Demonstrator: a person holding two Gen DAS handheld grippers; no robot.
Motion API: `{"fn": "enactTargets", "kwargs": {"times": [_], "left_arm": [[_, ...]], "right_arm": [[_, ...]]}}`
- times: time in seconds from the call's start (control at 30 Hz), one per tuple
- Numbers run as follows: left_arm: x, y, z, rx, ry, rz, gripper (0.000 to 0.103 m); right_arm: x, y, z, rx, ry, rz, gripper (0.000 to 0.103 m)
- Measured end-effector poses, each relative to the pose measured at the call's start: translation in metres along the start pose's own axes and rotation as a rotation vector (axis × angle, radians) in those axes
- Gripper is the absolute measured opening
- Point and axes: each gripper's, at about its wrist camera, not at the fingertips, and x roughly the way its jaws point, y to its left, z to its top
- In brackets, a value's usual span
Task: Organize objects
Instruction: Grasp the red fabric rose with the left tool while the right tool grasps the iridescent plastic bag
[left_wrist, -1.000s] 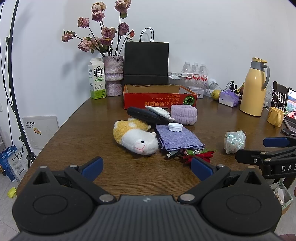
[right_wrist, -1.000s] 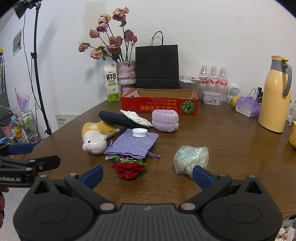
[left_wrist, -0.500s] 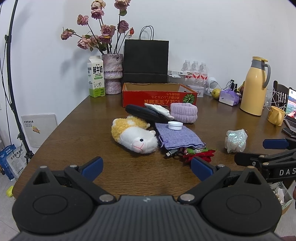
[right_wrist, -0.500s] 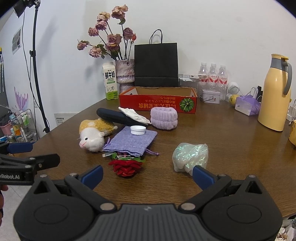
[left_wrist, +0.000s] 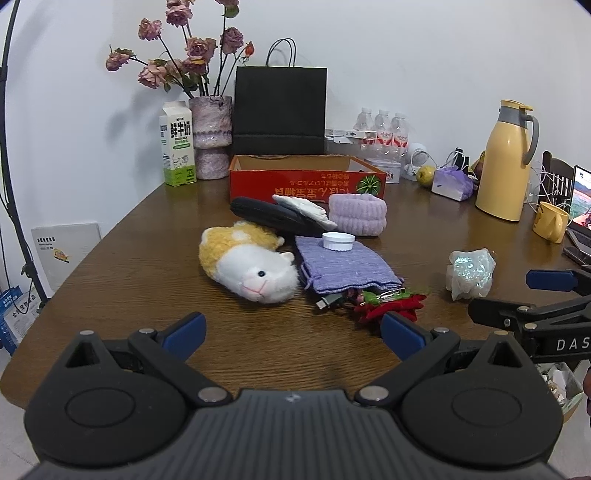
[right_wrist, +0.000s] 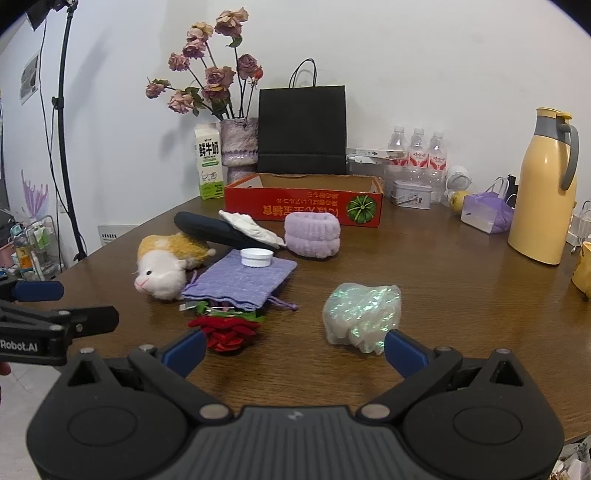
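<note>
The brown wooden tabletop (left_wrist: 129, 258) looks a bit closer than a moment ago, since both cameras have moved forward a little. None of the things on it have moved.

The left hand-held gripper (left_wrist: 291, 330) is wide open and holds nothing. The right hand-held gripper (right_wrist: 293, 347) is wide open too, with nothing in it.

The red cardboard box (right_wrist: 303, 205) sits at the back, open on top. In front of it lie a long dark case (left_wrist: 273, 218), a fluffy purple band (right_wrist: 312, 234) and a yellow and white plush hamster (left_wrist: 251, 266) on its side. A purple knit pouch (right_wrist: 240, 282) lies flat beside the hamster, with a small white cap (right_wrist: 257, 257) on top. A shiny crumpled bag (right_wrist: 362, 315) sits apart on the right. A red fabric flower (right_wrist: 225, 328) touches the pouch's open end.
</note>
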Motion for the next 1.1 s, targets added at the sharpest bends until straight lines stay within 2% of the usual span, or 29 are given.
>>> {"fn": "enactTargets", "kwargs": {"times": [0.23,0.57,0.8,1.1], "left_arm": [[0.017,-0.009,0.001,-0.008,0.012,-0.008,0.103],[0.04,-0.028,0.002,-0.002,0.031,-0.022,0.103],[0.053,-0.047,0.002,-0.003,0.035,-0.022,0.103],[0.071,-0.074,0.001,0.032,0.031,0.021,0.103]], "right_arm": [[0.011,-0.019,-0.003,-0.016,-0.014,-0.029,0.103],[0.03,-0.045,-0.009,-0.017,-0.01,-0.021,0.103],[0.041,-0.059,-0.005,-0.048,-0.006,0.007,0.103],[0.054,-0.075,0.0,-0.07,-0.008,0.072,0.102]]}}
